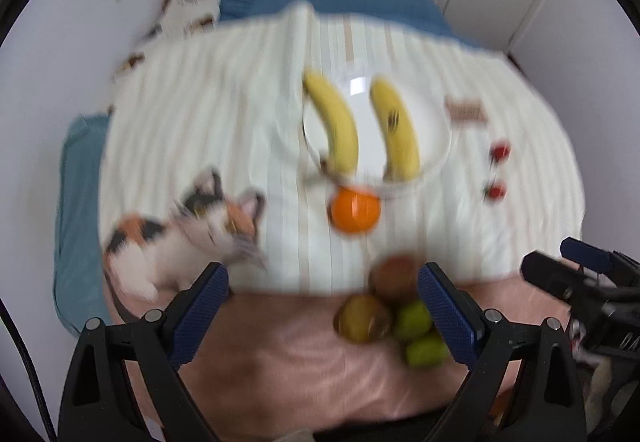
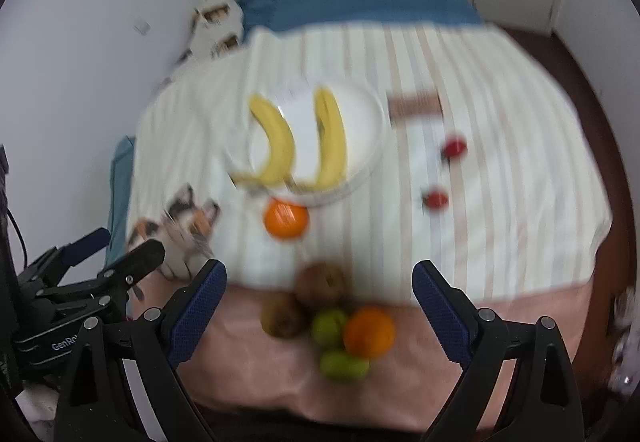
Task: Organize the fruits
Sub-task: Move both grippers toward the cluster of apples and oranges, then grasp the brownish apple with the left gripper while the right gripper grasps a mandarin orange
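Right wrist view: right hand-held gripper (image 2: 320, 292) gapes wide, holding nothing.
Fruit pile: kiwis (image 2: 320, 284), green fruits, orange (image 2: 369, 331) lie on the bed's near edge, between its fingers.
Plate (image 2: 370, 114): farther, holding two bananas lengthwise.
Left hand-held gripper (image 1: 322, 294): wide, empty; pile nearer its right finger.

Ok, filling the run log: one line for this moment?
left gripper open | right gripper open | two bananas on plate | other fruit loose

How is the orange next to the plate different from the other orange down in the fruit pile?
The far orange lies alone on the striped cloth, at the white plate's near rim. The near orange sits on the pink sheet, bunched against green fruits and brown ones. Both are round, orange and ungripped.
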Demonstrator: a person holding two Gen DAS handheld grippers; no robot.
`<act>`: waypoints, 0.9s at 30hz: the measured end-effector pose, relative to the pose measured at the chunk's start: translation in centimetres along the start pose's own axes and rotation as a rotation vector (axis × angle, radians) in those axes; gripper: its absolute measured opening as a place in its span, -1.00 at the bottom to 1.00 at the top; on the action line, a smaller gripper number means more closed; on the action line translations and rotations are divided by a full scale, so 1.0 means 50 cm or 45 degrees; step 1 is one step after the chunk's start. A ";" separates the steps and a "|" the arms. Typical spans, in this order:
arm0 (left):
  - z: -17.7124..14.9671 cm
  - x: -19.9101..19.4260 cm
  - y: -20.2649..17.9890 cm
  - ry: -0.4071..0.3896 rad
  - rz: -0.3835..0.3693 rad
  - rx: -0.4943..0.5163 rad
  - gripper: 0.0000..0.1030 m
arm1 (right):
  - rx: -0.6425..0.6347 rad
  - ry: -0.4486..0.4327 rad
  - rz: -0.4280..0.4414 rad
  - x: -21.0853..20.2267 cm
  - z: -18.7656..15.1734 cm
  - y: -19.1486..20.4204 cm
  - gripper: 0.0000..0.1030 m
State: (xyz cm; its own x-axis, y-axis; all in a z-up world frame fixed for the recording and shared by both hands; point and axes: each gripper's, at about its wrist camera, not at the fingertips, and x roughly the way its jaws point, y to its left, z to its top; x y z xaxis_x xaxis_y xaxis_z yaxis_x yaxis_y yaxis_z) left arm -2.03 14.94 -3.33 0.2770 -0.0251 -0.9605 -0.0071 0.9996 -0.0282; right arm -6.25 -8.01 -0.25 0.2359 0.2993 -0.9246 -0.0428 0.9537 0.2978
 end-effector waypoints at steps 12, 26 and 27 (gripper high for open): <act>-0.110 0.300 -0.095 0.444 -0.102 0.128 0.88 | 0.297 0.368 0.116 0.276 -0.122 -0.164 0.66; -0.146 0.259 -0.068 0.289 0.035 0.187 0.24 | 0.146 0.368 -0.056 0.266 -0.135 -0.138 0.29; -0.148 0.253 -0.054 0.287 0.046 0.180 0.24 | 0.118 0.358 -0.097 0.249 -0.137 -0.144 0.29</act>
State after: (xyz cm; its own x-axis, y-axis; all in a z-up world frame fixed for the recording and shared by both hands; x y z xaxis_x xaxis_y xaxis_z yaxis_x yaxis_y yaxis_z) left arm -5.64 11.82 -17.44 0.0577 0.0238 -0.9981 0.1254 0.9916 0.0309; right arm -9.63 -10.93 -15.53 -0.0433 0.2362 -0.9707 0.0563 0.9707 0.2337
